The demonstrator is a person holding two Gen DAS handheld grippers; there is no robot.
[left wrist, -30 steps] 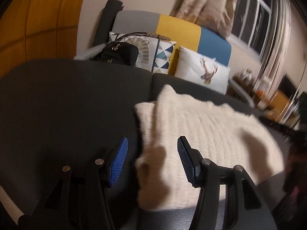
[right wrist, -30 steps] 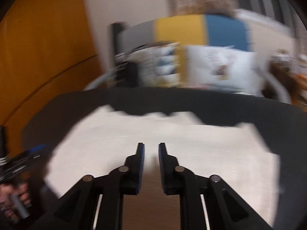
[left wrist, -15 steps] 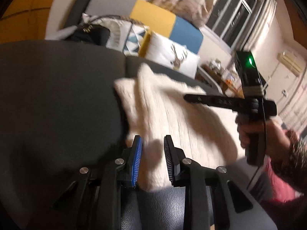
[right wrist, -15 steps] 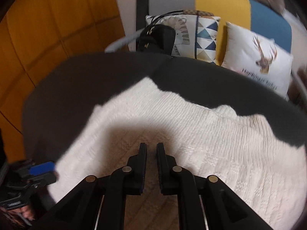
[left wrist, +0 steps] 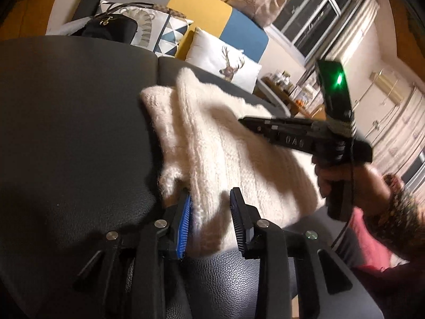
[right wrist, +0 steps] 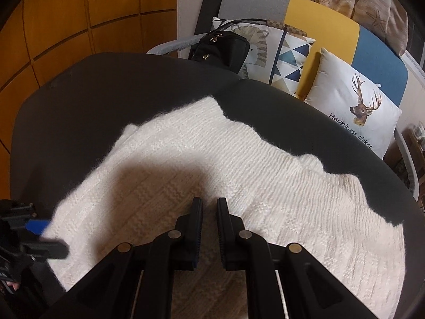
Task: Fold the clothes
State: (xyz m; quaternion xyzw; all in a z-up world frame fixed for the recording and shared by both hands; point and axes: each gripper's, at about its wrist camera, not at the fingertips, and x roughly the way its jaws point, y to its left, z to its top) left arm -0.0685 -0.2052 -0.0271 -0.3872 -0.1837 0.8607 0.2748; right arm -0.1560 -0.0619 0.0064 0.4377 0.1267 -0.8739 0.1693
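Note:
A cream knitted sweater [left wrist: 228, 154] lies folded on a dark leather surface [left wrist: 74, 122]; it also shows in the right wrist view [right wrist: 212, 170]. My left gripper [left wrist: 211, 207] is at its near left corner, jaws around the fabric edge, which fills the gap between them. My right gripper [right wrist: 208, 212] hovers over the middle of the sweater, jaws almost together with nothing between them. The right gripper also shows in the left wrist view [left wrist: 247, 123], held by a hand over the sweater. The left gripper shows at the lower left of the right wrist view [right wrist: 37, 228].
A sofa [right wrist: 318, 18] with grey, yellow and blue panels stands behind the surface, with a deer pillow [right wrist: 353, 106], a patterned pillow [right wrist: 287, 53] and a black bag [right wrist: 223, 50]. An orange panelled wall [right wrist: 79, 26] is at left. A window [left wrist: 313, 18] is at right.
My left gripper moved onto the sweater's near left corner and narrowed from wide open to a grip on the fabric. My right gripper stayed shut above the sweater's middle.

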